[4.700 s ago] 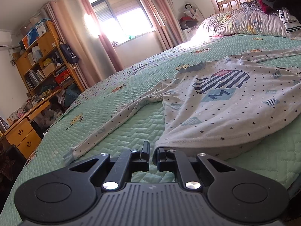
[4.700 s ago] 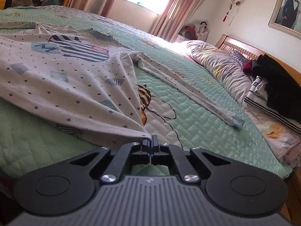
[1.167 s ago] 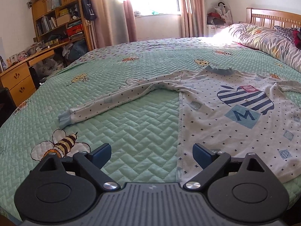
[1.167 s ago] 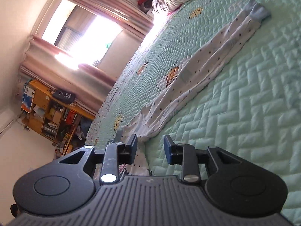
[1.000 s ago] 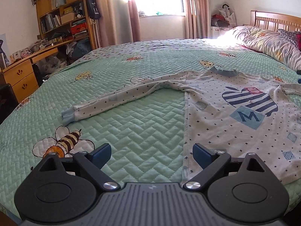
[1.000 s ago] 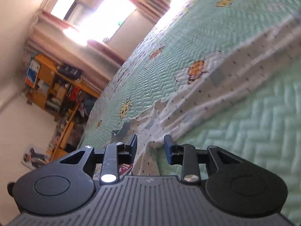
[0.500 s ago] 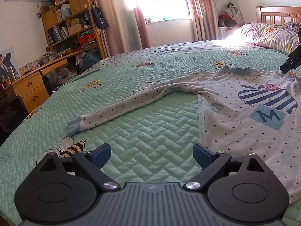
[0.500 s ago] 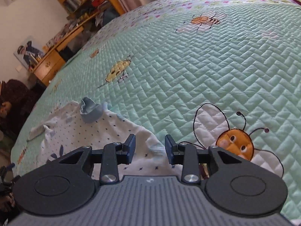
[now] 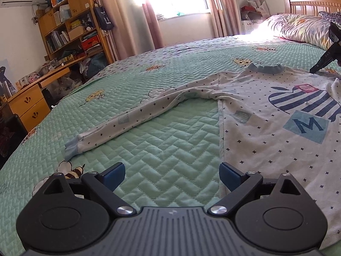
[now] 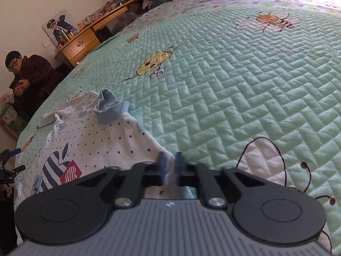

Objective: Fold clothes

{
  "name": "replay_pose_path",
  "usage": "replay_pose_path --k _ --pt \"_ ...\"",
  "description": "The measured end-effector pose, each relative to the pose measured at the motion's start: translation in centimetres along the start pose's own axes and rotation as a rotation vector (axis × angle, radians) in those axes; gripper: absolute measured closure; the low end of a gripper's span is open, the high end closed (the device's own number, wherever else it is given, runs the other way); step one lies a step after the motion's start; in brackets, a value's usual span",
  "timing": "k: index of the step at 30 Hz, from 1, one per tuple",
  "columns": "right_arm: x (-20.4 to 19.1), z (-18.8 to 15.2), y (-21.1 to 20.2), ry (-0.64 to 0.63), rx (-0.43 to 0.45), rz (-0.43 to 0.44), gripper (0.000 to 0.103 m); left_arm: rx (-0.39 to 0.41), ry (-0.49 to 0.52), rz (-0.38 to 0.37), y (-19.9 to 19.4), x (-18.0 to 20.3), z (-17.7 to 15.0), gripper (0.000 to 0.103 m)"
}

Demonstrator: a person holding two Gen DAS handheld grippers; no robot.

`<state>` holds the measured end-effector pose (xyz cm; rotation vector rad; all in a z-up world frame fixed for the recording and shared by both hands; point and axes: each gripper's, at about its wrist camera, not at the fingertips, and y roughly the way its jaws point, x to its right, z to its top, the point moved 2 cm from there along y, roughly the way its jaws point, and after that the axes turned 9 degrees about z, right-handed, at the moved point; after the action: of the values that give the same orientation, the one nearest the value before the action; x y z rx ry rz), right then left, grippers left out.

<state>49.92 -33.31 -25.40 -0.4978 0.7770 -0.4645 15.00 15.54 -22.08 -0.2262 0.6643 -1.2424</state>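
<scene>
white star-dotted cotton shirt (image 10: pixel 102 143) fabric is pinched by the downward-tilted right gripper (image 10: pixel 169 166); the left gripper (image 9: pixel 172 176) is held agape over the green quilted bedspread (image 9: pixel 170 140).

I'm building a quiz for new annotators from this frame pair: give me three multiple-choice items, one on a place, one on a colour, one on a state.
1. Where does the shirt lie?
A. on the green quilt
B. on the desk
C. on the pillow

2. What colour is the cuff of the outstretched sleeve?
A. red
B. light blue
C. black

3. How does the left claw stand?
A. shut on the sleeve
B. shut on the collar
C. open, holding nothing

Answers:
1 A, the shirt is spread flat on the quilt.
2 B, the sleeve ends in a light blue band.
3 C, its blue pads stand wide apart with only quilt between them, while the right claw pinches shirt fabric.
</scene>
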Motion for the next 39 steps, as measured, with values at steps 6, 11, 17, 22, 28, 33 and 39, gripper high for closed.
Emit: replay_pose_path --k 6,11,17,22,28,33,39 --pt "-0.1 0.5 -0.4 -0.029 0.032 -0.026 0.099 -0.013 0.005 -0.001 0.5 0.1 -0.4 0.007" --pt "-0.6 2.3 -0.8 -0.099 0.056 -0.080 0.100 -0.019 0.003 0.006 0.7 0.0 -0.4 0.007" --pt "-0.2 1.7 -0.6 -0.095 0.060 -0.167 0.087 -0.018 0.005 0.004 0.5 -0.2 -0.4 0.007" --pt "-1.8 0.8 -5.8 -0.006 0.260 -0.266 0.079 -0.021 -0.065 -0.026 0.5 -1.3 0.0 0.006" --pt "-12.1 -5.6 -9.5 0.088 0.602 -0.131 0.055 -0.025 -0.290 -0.194 2.1 -3.5 2.0 0.004" --pt "-21.0 -13.7 -7.4 0.175 0.725 0.085 0.034 -0.053 -0.518 -0.317 5.1 -5.9 3.6 0.003" --pt "-23.6 -19.8 -2.4 0.373 0.695 0.257 0.033 -0.136 -0.762 -0.421 8.7 -8.8 4.0 0.004"
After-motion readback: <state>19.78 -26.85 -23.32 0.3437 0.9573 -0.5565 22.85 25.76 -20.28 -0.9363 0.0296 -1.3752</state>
